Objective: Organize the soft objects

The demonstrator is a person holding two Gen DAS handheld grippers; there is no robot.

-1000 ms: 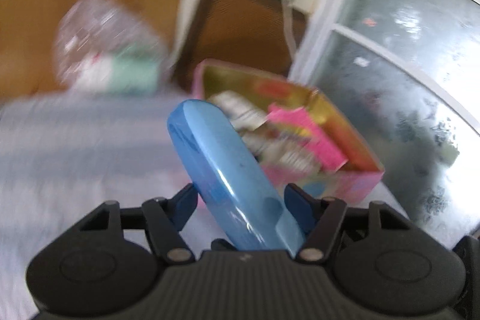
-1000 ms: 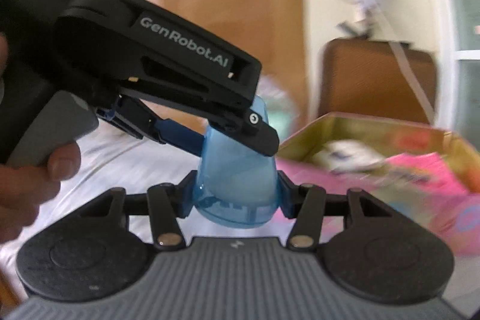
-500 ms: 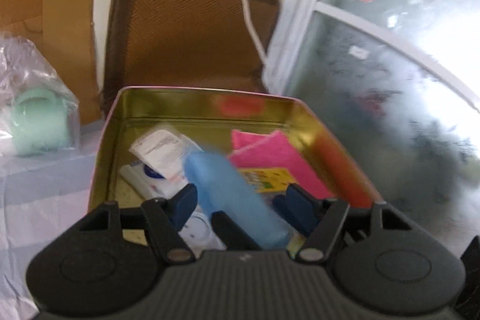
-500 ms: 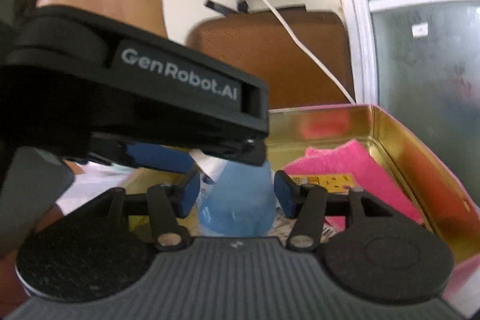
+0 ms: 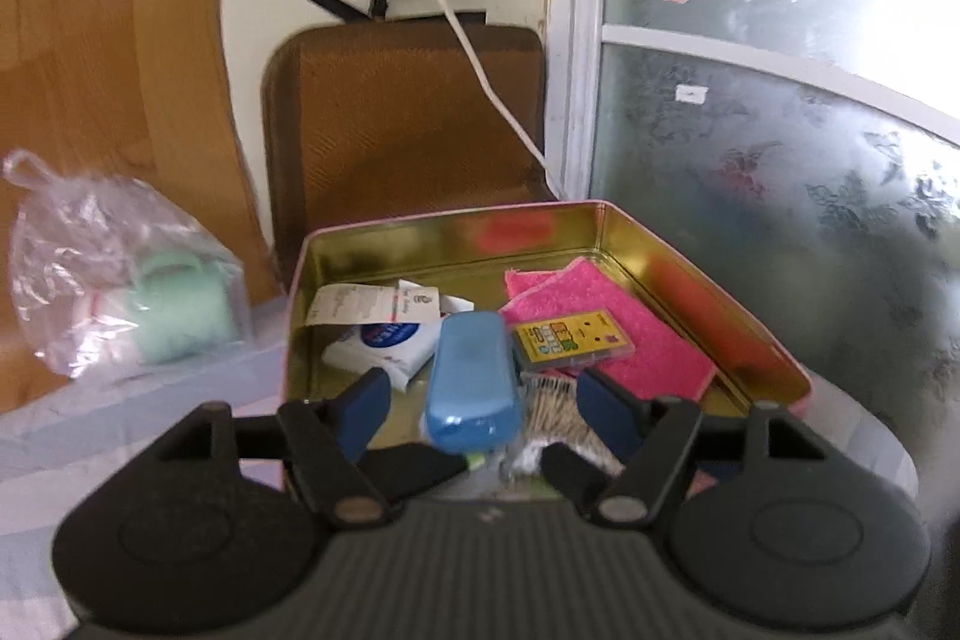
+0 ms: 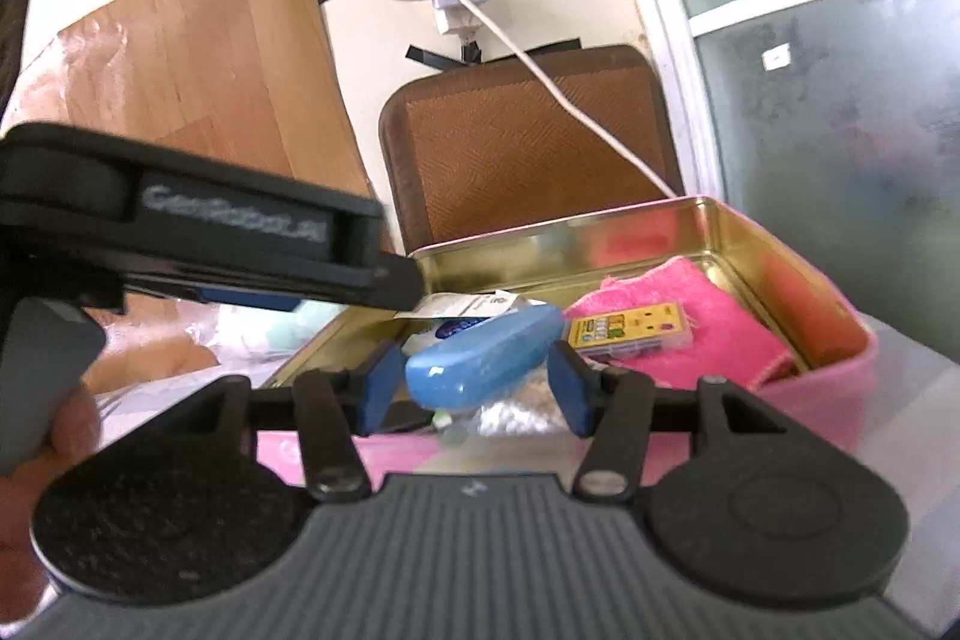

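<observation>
A blue hard case [image 5: 471, 382] lies inside the open gold-lined pink tin [image 5: 456, 220], on top of packets and cotton swabs. My left gripper [image 5: 486, 415] straddles its near end; its jaws are opening, with a clear gap on both sides. In the right wrist view the case [image 6: 480, 361] lies slanted just beyond my right gripper [image 6: 474, 388], whose pads stand apart from it over the tin's near wall [image 6: 420, 451]. One finger [image 6: 384, 280] of the left gripper reaches in from the left. A folded pink cloth [image 5: 630, 328] fills the tin's right side.
A yellow card pack [image 5: 570, 340] rests on the cloth, white packets [image 5: 384, 340] to its left. A plastic bag with a green cup [image 5: 120, 292] sits left of the tin. Behind stand a brown chair back [image 5: 408, 130], a white cable [image 5: 480, 58] and a frosted window [image 5: 780, 160].
Both grippers carried the blue case from above the bedding over to the tin. The case now lies flat inside it, and the left jaws have widened away from it.
</observation>
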